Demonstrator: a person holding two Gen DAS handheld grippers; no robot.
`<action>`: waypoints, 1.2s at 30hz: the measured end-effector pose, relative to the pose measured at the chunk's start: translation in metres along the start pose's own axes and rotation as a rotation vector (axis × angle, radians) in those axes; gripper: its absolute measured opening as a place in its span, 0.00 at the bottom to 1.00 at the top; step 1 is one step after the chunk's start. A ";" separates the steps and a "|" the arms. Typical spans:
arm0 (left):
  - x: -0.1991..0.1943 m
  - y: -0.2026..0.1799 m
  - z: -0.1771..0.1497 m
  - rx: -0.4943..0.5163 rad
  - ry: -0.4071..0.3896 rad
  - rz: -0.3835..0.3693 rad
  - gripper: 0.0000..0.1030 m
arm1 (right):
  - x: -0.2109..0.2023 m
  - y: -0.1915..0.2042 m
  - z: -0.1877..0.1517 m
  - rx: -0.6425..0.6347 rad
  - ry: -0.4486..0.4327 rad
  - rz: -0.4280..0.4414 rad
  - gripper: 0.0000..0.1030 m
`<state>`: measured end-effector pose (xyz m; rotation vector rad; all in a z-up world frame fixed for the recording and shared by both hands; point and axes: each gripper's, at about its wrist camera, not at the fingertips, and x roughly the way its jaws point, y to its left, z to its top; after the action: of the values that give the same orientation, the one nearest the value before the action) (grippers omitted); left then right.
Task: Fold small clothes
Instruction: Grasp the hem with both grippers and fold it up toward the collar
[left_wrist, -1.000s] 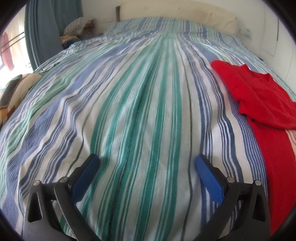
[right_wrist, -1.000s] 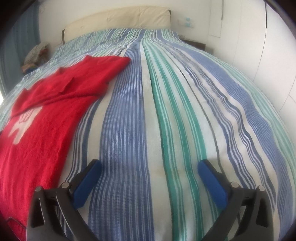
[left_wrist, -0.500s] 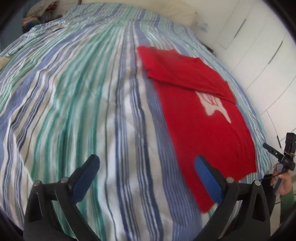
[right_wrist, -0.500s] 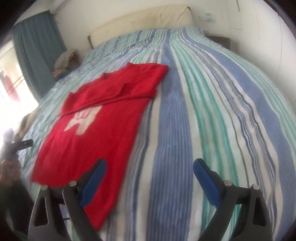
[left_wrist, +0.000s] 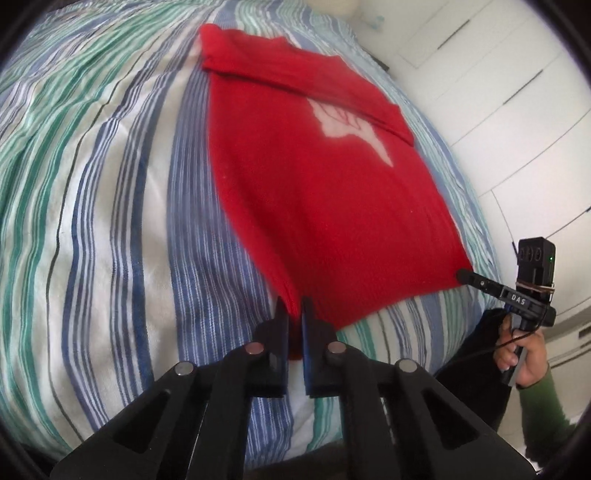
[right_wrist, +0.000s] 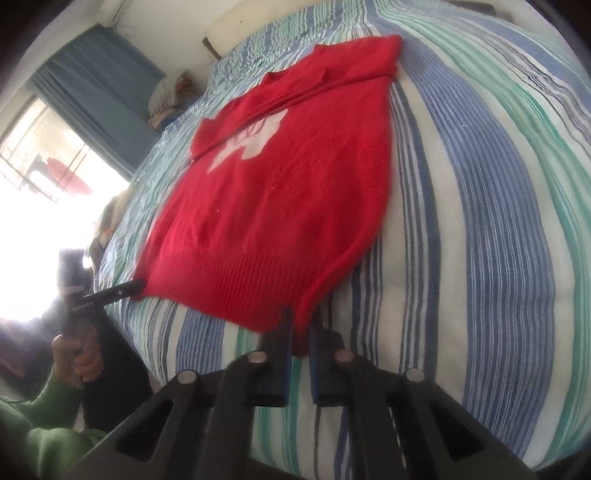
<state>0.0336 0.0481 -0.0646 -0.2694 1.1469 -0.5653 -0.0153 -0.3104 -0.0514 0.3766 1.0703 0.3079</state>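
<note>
Red sweater (left_wrist: 314, 177) lies flat on the striped bedspread (left_wrist: 110, 221), long axis running from the ribbed hem at the foot of the bed up to the neck toward the headboard (right_wrist: 236, 33), sleeves folded across the chest above a white motif (left_wrist: 347, 122). Left hand-held gripper (left_wrist: 293, 314) is clenched on one hem corner; right hand-held gripper (right_wrist: 301, 328) is clenched on the other hem corner. Beyond the sweater's far side: blue curtain (right_wrist: 96, 88), bright window (right_wrist: 40, 162), a heap of laundry (right_wrist: 166, 96). White wardrobe doors (left_wrist: 498, 92) flank the bed.
</note>
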 end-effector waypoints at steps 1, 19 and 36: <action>-0.008 0.000 0.002 -0.013 -0.020 -0.020 0.03 | -0.006 0.003 0.003 -0.004 -0.016 -0.001 0.06; 0.044 0.040 0.299 -0.149 -0.302 0.100 0.03 | 0.019 -0.011 0.276 0.040 -0.318 -0.035 0.06; 0.035 0.082 0.266 -0.102 -0.223 0.230 0.91 | 0.050 -0.035 0.305 -0.078 -0.318 -0.049 0.42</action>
<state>0.3095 0.0752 -0.0251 -0.2764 0.9747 -0.2671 0.2813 -0.3661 0.0240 0.3162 0.7525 0.2361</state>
